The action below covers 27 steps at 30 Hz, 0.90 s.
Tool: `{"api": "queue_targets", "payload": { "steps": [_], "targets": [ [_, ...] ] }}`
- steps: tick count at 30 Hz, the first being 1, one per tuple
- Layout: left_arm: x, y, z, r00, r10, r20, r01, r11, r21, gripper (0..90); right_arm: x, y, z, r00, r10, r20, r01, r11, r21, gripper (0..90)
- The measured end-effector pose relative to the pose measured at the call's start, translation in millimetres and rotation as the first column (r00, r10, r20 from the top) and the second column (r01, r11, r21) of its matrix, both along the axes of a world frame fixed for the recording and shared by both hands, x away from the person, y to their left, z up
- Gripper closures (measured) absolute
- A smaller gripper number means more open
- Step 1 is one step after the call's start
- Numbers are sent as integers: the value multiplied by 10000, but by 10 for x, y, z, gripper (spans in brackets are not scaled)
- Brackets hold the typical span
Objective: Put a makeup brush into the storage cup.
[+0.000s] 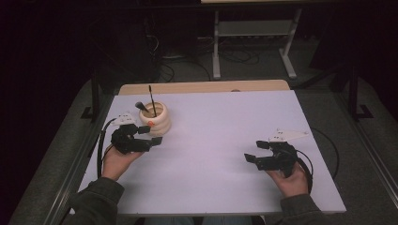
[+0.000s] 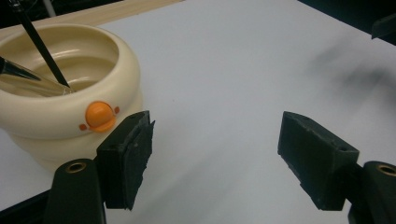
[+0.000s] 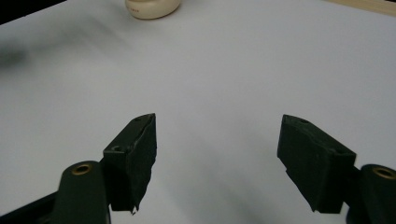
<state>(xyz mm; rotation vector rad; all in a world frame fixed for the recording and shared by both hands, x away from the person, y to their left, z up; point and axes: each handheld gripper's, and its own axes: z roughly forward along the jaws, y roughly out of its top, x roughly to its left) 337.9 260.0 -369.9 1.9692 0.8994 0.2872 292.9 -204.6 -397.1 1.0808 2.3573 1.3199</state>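
**Left gripper empty beside pen pot, right idle**

Far left: cream ribbed ceramic pot with an orange duck-bill knob [image 1: 155, 118] stands upright near the table's back-left corner on the white tabletop [image 1: 211, 150]. A thin black stick [image 1: 151, 99] and a clear-barrelled black-capped pen [image 1: 140, 106] lean inside it. Judging by that, stowing looks done or nearly; nothing else lies loose on the table.

Left gripper [image 1: 151, 135] sits just beside the pot; jaws spread wide, nothing between them. In the left gripper view its left pad [image 2: 128, 158] is close to the pot wall [image 2: 70, 121]; cannot tell if touching.

Right gripper [image 1: 256, 151] is well apart at the right, jaws spread, empty, over bare table [image 3: 210, 70].
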Motion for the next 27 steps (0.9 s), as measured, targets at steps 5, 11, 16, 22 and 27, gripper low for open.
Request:
{"api": "queue_targets", "payload": {
  "steps": [5, 11, 16, 22, 27],
  "targets": [
    [-86, -8, -28, 10000, -47, 81, 48, 9999, -109, 253, -7, -15, -4, 10000, -35, 2, 35, 10000, 30, 271],
    [-171, -16, -46, 9998, 3, 179, 0, 9999, -147, 242, -12, -22, -1, 10000, -67, 39, 67, 10000, 66, 268],
    [-231, -21, -52, 9996, -96, 261, 102, 9997, -235, 238, -18, -34, -5, 9999, -126, 78, 125, 9999, 64, 255],
    [-302, -34, -111, 9996, -98, 271, 102, 9999, -124, 224, -34, -47, -2, 9997, -203, 165, 201, 9997, 101, 243],
    [-376, -35, -140, 9992, -121, 376, 125, 9999, -90, 214, -54, -51, 10, 9994, -264, 241, 261, 9996, 140, 233]
  ]
}}
